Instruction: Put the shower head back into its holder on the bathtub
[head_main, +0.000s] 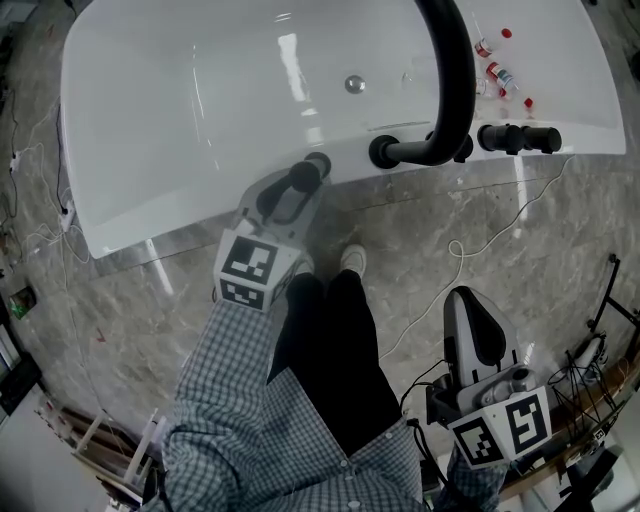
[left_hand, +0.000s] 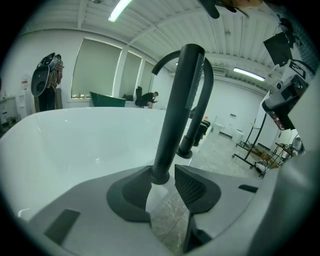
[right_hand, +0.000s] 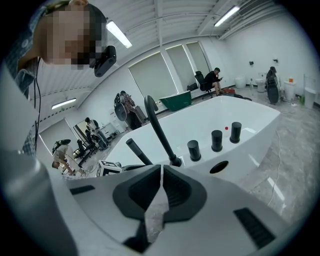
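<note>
Right gripper (head_main: 466, 300) hangs low, jaws nearly together on nothing.
Left gripper (head_main: 303, 182) clamps the shower head (left_hand: 179, 110) by its end; such a low hold could let it pivot and knock the bathtub (head_main: 150, 220) rim.

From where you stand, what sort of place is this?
Probably a lab or studio, not a home bathroom: the white bathtub stands alone in a big open hall, cables trail over the floor, and a seated person works beyond it.
</note>
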